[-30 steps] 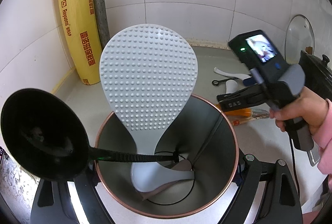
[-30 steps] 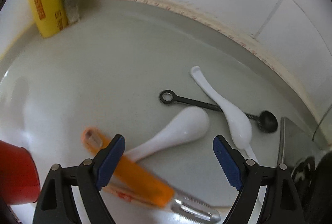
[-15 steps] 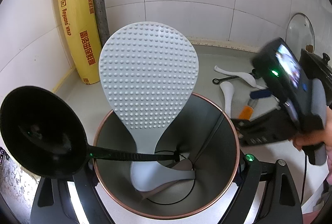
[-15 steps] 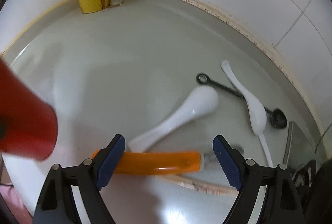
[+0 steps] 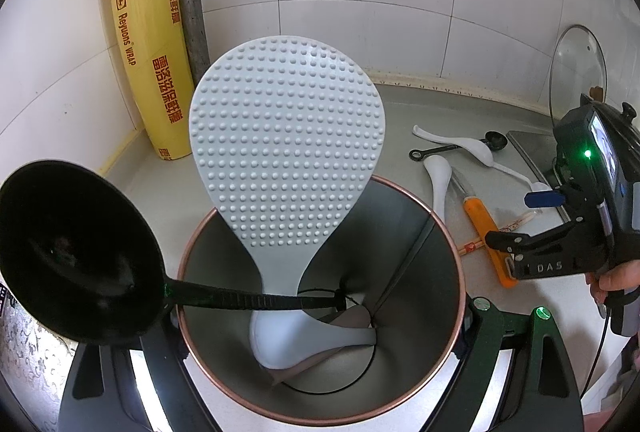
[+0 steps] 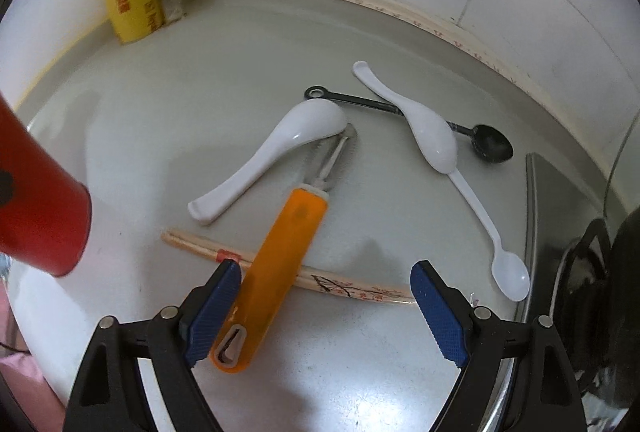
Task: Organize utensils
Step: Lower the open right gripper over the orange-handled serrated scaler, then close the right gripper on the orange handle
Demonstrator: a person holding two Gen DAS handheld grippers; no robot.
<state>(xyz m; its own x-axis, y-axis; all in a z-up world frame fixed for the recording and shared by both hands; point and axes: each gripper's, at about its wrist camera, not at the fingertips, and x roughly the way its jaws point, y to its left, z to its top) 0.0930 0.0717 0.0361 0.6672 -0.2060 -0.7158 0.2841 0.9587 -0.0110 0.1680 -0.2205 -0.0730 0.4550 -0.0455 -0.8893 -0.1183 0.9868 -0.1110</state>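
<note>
Your right gripper [image 6: 326, 306] hangs wide open and empty over the peeler [image 6: 276, 272], which lies on the counter [image 6: 200, 103] across the chopsticks [image 6: 352, 286], handle end nearest you beside the left pad, long axis running up and away. Your left gripper [image 5: 320, 316] clamps the cup [image 5: 400, 224].

"Reyuons WRAP" on yellow roll [image 5: 144, 43], "DAS" on right claw [image 5: 549, 266]

We log a paddle [image 5: 286, 151] and ladle [image 5: 76, 256] in the cup [image 5: 440, 296]; the peeler [image 6: 276, 280] lies across chopsticks [image 6: 360, 288], spoons at twelve o'clock.
</note>
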